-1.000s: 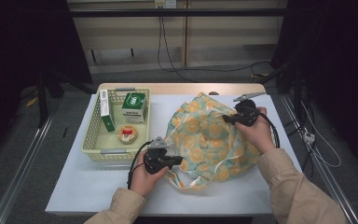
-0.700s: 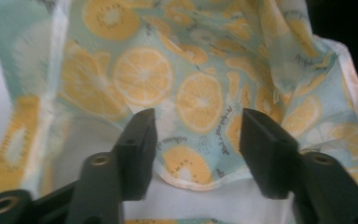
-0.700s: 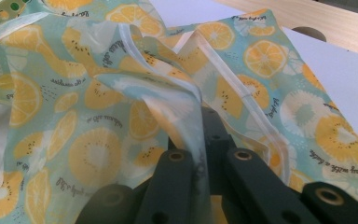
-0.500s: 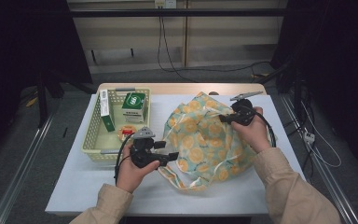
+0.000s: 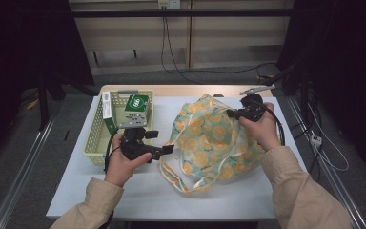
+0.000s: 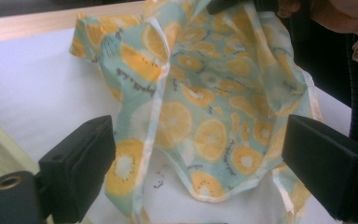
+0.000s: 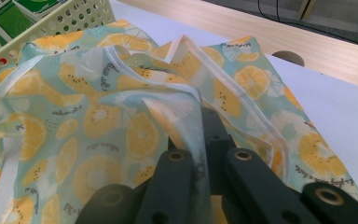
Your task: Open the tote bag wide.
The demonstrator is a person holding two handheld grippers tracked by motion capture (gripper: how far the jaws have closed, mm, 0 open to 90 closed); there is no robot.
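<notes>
A lab room, dark curtains at the sides, cables on the floor, one table

A soft fabric bag in pale teal, printed with orange citrus slices, lies crumpled on the right half of the tabletop, its white-edged handles trailing toward the near edge.

At centre frame my pale teal bag is printed with orange citrus slices; left of it, a pale yellow-green basket holds green-and-white boxes.
</notes>
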